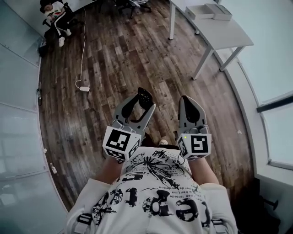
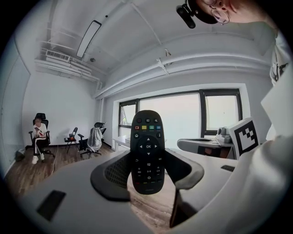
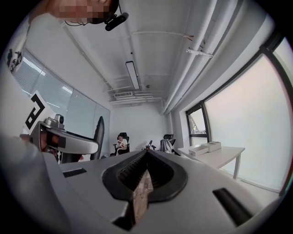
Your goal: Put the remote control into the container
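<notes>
1. My left gripper [image 2: 147, 172]: jaws clamped on the lower half of a black oblong plastic remote control [image 2: 147, 151]. Its button face is toward the camera and its top end stands clear above the jaws.
2. My right gripper [image 3: 147, 155]: just right of the left one. I see its jaws pressed together with nothing between them.
3. Below both: a brown wood-plank floor [image 1: 114, 68].
4. Ahead and right of the right gripper: a white rectangular table [image 1: 224, 34] carrying flat white boxes [image 1: 201, 12].
5. Ahead-left of the left gripper: a white cable with a small adapter [image 1: 84, 88] on the floor.
6. Far beyond that: a seated person [image 1: 55, 13].
</notes>
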A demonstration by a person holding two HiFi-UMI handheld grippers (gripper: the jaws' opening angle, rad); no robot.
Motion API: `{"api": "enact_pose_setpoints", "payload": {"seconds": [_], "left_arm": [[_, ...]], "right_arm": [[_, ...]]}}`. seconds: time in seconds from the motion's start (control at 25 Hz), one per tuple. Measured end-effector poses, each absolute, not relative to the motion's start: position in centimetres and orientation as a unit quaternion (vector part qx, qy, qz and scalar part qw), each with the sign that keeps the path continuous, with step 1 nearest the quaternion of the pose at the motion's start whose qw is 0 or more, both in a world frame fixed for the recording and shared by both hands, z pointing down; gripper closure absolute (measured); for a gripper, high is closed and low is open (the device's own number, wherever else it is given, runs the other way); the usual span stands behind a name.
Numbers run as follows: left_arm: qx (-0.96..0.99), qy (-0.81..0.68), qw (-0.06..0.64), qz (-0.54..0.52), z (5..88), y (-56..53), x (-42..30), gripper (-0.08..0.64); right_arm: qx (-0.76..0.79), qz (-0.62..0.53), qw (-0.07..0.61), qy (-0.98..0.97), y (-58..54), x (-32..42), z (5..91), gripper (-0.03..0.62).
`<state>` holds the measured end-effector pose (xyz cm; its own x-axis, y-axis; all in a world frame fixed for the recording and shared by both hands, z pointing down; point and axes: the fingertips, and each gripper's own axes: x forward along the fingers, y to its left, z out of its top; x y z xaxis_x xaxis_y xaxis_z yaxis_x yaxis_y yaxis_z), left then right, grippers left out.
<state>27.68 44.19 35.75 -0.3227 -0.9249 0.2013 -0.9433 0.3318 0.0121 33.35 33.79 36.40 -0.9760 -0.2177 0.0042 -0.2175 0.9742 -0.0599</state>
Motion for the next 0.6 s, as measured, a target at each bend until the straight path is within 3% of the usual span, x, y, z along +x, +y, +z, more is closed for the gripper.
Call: {"api": "enact_pose_setpoints", "payload": {"seconds": [0.32, 0.6], "left_arm": [[0.614, -0.781, 0.099, 0.049, 36.4, 41.3, 20.5, 0.331], [0.635, -0.766, 0.085, 0.046, 34.7, 41.5, 9.8, 0.331]], "right_arm": [[-0.156, -0.038, -0.020, 0.987, 31.2, 27.2, 37.3, 0.588], [-0.188, -0.034, -0.013, 0.981, 31.7, 17.8, 36.2, 0.588]]}}
